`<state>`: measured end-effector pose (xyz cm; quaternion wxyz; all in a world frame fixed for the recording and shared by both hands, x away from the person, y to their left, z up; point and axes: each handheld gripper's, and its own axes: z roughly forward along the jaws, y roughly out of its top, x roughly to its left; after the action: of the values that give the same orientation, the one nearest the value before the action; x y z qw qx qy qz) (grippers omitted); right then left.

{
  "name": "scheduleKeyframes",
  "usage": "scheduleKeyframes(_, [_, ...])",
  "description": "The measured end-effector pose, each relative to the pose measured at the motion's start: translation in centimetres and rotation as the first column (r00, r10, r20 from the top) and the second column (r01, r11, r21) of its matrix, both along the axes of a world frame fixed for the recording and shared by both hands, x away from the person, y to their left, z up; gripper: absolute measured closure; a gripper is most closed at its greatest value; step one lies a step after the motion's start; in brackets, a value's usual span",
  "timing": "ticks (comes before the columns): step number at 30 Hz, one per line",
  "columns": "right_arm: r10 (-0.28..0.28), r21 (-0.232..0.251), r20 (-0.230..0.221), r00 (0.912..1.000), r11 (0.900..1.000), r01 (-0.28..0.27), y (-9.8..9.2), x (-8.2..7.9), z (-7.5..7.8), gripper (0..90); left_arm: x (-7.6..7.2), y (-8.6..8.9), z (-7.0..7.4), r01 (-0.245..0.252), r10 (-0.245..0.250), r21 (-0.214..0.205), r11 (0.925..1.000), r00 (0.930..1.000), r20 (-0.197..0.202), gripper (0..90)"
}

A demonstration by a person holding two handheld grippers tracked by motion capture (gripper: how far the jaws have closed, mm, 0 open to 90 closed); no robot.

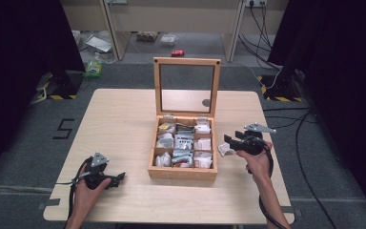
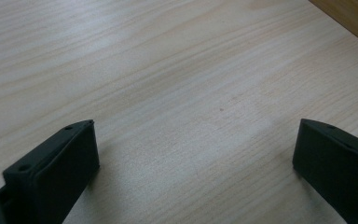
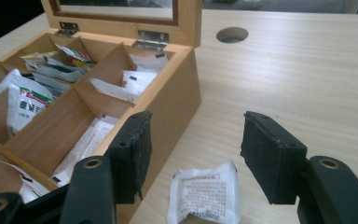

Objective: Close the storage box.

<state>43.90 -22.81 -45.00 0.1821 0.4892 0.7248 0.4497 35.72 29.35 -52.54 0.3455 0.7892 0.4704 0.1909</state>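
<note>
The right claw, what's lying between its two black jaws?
A white packet lies flat on the table between the right claw's open jaws, beside the wooden box, as the right gripper view shows.

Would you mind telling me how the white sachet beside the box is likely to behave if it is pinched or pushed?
The sachet looks thin and crinkled, so probably floppy and light. Lying flat on the table, it would likely slide, not roll.

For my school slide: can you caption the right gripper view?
Open right gripper above a white packet lying beside the wooden box.
</note>
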Motion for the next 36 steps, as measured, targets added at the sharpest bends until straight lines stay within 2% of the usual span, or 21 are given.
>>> scheduleKeyframes(8, [0.019, -0.006, 0.044, 0.9988, 0.9998, -0.019, 0.6, 1.1, 0.7, 40.2, 0.0, 0.0, 0.0, 0.0, 0.0, 0.0, 1.0, 1.0, 0.0, 0.0])
scheduleKeyframes(11, [0.021, 0.013, 0.072, 0.9972, 0.9997, -0.022, 0.9, 1.8, 0.9, 39.9, 0.0, 0.0, 0.0, 0.0, 0.0, 0.0, 1.0, 1.0, 0.0, 0.0])
scheduleKeyframes(21, [0.008, 0.047, 0.073, 0.9973, 0.9988, -0.011, 2.4, 4.6, 1.1, 41.0, 0.0, 0.0, 0.0, 0.001, -0.001, 0.001, 1.0, 1.0, 0.0, 0.0])
scheduleKeyframes(36, [0.014, 0.009, 0.088, 0.9961, 0.9998, -0.015, 3.5, 7.5, 1.4, 43.3, 0.0, 0.0, 0.0, 0.001, -0.001, 0.001, 1.0, 1.0, -0.001, 0.0])
